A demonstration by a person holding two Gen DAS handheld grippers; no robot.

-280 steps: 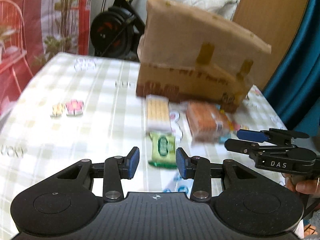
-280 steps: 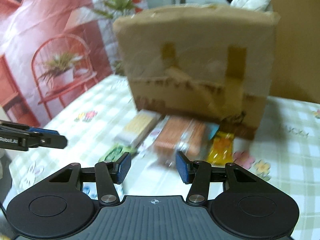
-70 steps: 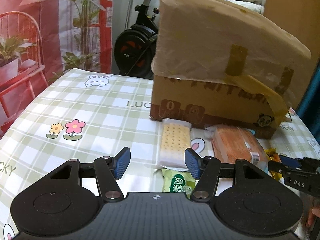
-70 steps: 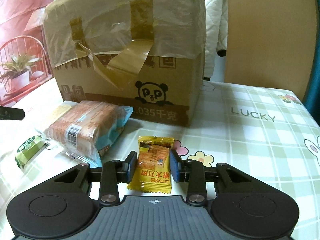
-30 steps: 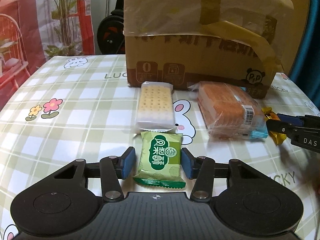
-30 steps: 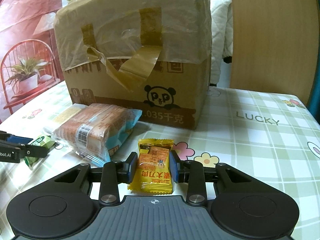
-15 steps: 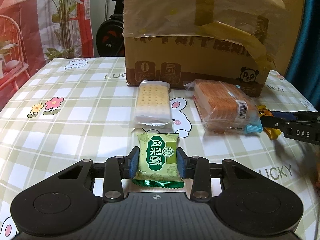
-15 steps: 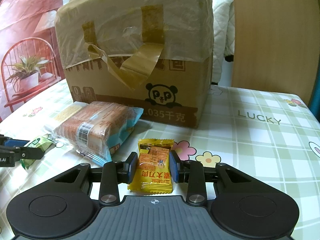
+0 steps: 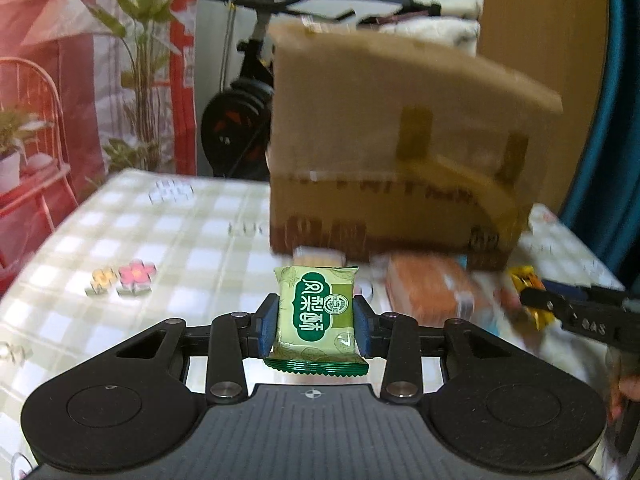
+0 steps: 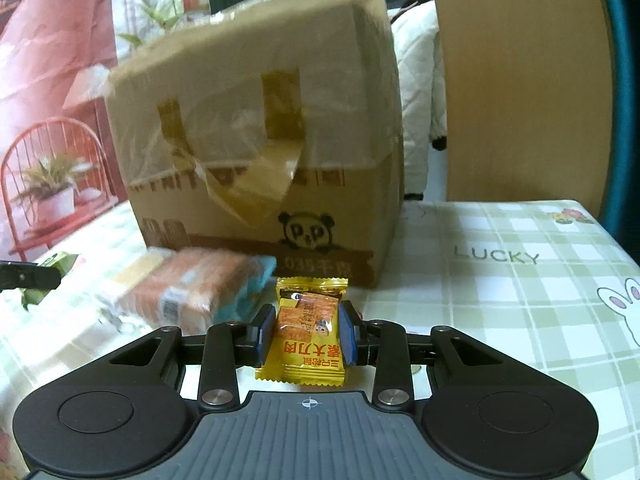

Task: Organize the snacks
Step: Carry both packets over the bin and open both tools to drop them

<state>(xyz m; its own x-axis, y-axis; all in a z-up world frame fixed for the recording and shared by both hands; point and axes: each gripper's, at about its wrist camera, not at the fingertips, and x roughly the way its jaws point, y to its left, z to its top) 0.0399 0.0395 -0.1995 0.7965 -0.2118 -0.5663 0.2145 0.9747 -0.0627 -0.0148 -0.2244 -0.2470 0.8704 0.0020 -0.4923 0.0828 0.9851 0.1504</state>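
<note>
Between the blue pads of my left gripper [image 9: 315, 322] I hold the small green foil snack packet with white letters [image 9: 316, 314], pinched by its two long edges so that it stands upright and its printed face looks at the camera. The jaws have just been closing and are now narrow, pressed on the packet. I judge I grip it by the sides because the flat pouch gives no other firm hold.

My right gripper [image 10: 306, 334] holds the small yellow plastic cracker packet with orange print [image 10: 308, 330] in the same way, also narrow, with pads on both side edges. Both packets appear lifted above the green-and-white checked tablecloth [image 10: 500, 280], probably so that I can carry them to the tall brown cardboard box with tape strips [image 10: 256, 152] behind.

The long clear-wrapped pack of brown biscuits [image 10: 188, 292] lies on the cloth just before the box. The green packet looks light, glossy, with a crimped dark-green bottom seam, and it is not crushed.
</note>
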